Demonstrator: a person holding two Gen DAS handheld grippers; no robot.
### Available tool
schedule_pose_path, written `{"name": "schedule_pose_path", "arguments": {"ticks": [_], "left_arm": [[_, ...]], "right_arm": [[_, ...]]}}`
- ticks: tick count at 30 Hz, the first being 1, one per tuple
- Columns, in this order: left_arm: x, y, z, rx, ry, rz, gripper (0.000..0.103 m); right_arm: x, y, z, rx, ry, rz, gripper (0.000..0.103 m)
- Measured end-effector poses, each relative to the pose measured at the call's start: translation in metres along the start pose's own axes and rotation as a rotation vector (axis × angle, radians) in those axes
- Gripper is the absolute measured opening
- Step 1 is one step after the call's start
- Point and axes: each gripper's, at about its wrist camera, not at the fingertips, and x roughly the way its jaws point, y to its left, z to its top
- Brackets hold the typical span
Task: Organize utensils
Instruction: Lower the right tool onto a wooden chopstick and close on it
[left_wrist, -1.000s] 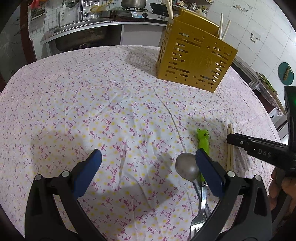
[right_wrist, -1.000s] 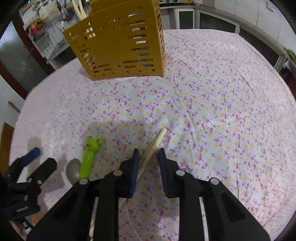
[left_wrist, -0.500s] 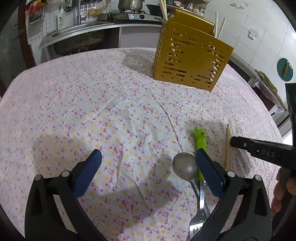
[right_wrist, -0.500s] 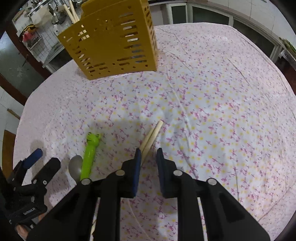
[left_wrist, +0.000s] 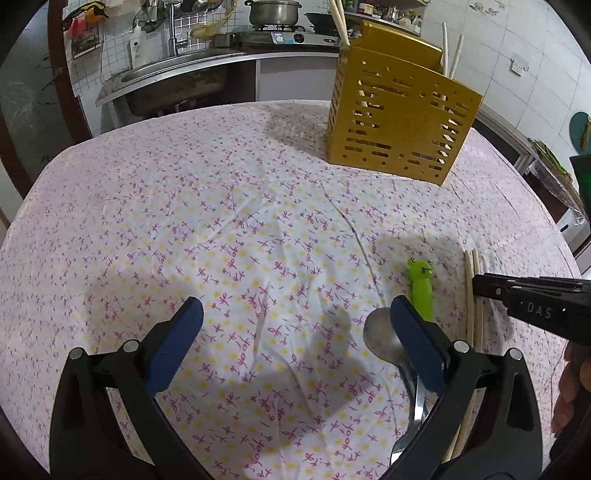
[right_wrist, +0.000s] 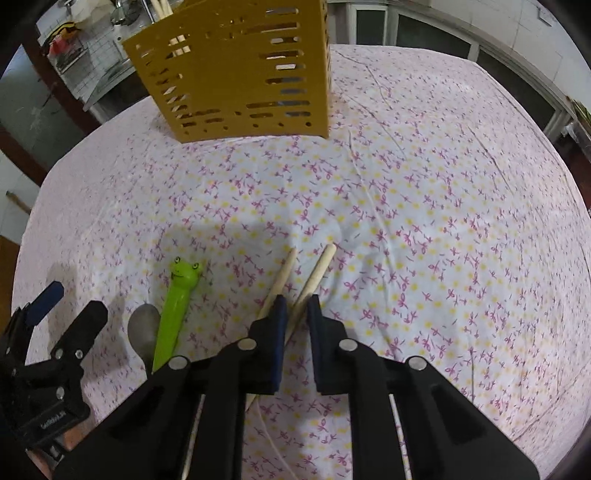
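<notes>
Chopsticks already stand in the yellow caddy (right_wrist: 236, 70) ahead. The right tool (right_wrist: 295, 300) is closing on one chopstick (right_wrist: 314, 275); left tool (left_wrist: 295, 314) released. Spoon (right_wrist: 142, 332), frog-handled utensil (right_wrist: 175, 306) remain.

Two chopsticks (right_wrist: 295, 280) lie loose on the flowered tablecloth (right_wrist: 424, 206), side by side. Beside them sits one green frog-headed utensil (right_wrist: 177, 299), one metal spoon (right_wrist: 142, 330), and one fork (left_wrist: 419, 402), mostly hidden, so only part of it shows. One yellow slotted utensil holder (left_wrist: 399, 122) stands on the cloth, and at least four chopsticks (left_wrist: 456, 51) poke up out of it; whether more are inside I cannot tell. Two grippers are over the table, a left gripper (left_wrist: 291, 325) and a right gripper (right_wrist: 297, 306). One pot (left_wrist: 273, 11) sits on the stove behind.
</notes>
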Motion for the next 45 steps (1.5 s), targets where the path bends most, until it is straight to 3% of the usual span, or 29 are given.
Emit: {"name": "schedule_pose_path", "arguments": {"ticks": [5,6,12,15,21,29,30,31,32,34,40,42,45], "left_arm": [[-0.001,-0.014,-0.003,0.031,0.011,-0.003,0.098],[-0.001,-0.017,-0.003,0.037,0.014,-0.004,0.098],[0.006,-0.039,-0.006,0.055,0.057,-0.054,0.098],[0.010,-0.048,-0.007,0.068,0.063,-0.045,0.097],[0.015,-0.049,-0.007,0.071,0.066,-0.028,0.097],[0.008,-0.031,-0.008,0.065,0.056,-0.007,0.097],[0.008,-0.029,-0.008,0.062,0.058,-0.010,0.097],[0.008,-0.028,-0.008,0.059,0.058,-0.011,0.097],[0.007,-0.027,-0.008,0.057,0.058,-0.013,0.097],[0.007,-0.024,-0.007,0.054,0.056,-0.014,0.097],[0.006,-0.023,-0.005,0.055,0.052,-0.019,0.097],[0.007,-0.027,-0.004,0.062,0.056,-0.021,0.097],[0.010,-0.033,-0.003,0.065,0.066,-0.027,0.097]], "right_arm": [[-0.007,-0.010,0.002,-0.058,0.003,0.018,0.006],[-0.009,-0.013,0.003,-0.071,-0.005,0.005,0.000],[-0.014,-0.039,0.004,-0.069,-0.004,0.017,0.000],[-0.019,-0.051,0.002,-0.022,-0.012,0.108,0.000],[-0.024,-0.038,0.000,-0.002,-0.029,0.139,0.004],[-0.018,-0.028,-0.004,0.008,0.000,0.065,0.005],[-0.017,-0.028,-0.003,0.010,0.005,0.064,0.010],[-0.014,-0.025,-0.001,0.010,0.010,0.060,0.024],[-0.015,-0.023,-0.001,0.006,0.010,0.048,0.031],[-0.014,-0.019,-0.001,-0.007,0.003,0.020,0.037],[-0.001,-0.005,0.001,-0.056,0.039,-0.060,0.027],[0.000,0.001,0.003,-0.092,0.049,-0.082,0.011],[-0.004,-0.005,0.006,-0.109,0.055,-0.056,0.006]]}}
